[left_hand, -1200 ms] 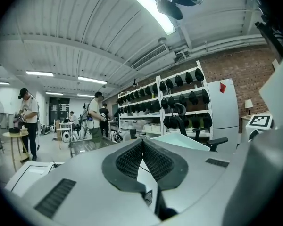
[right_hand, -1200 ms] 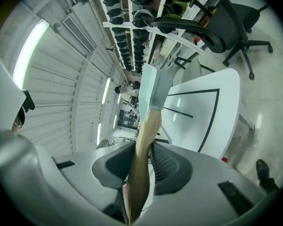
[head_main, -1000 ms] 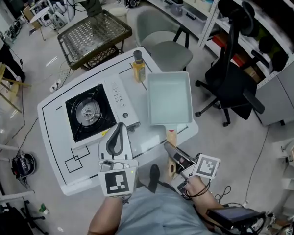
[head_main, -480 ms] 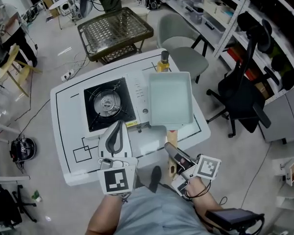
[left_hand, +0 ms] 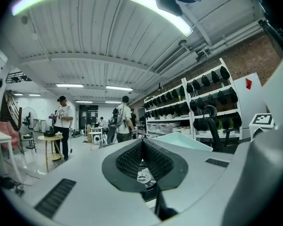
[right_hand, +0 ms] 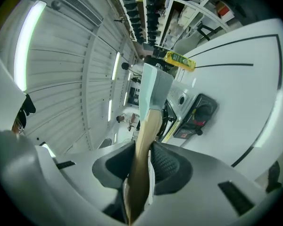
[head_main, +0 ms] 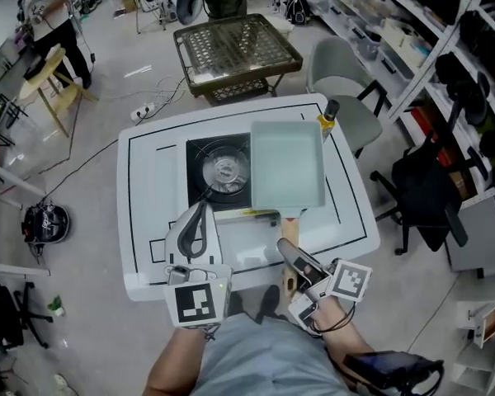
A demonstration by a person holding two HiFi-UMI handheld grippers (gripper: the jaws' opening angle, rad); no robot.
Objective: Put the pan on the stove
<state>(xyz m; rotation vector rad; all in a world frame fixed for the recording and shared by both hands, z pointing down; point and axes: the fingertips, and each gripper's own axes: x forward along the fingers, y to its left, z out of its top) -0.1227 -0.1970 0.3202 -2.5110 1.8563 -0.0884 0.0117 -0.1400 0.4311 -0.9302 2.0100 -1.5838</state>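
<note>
- Rectangular pan (head_main: 287, 167) had moved partly over the stove (head_main: 217, 168).
- Right gripper (head_main: 285, 252) clamped its stiff wooden handle (head_main: 289, 228); load likely front-heavy.
- Left gripper (head_main: 200, 211) was closed, empty.

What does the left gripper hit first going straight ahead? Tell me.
Probably the stove: the left gripper points at its front edge, left of the pan; its height above is unclear.

The pan (head_main: 287, 167) is pale mint, its handle (head_main: 289, 229) tan; the stove (head_main: 219, 172) black; the bench (head_main: 153, 196) white with black lines.
</note>
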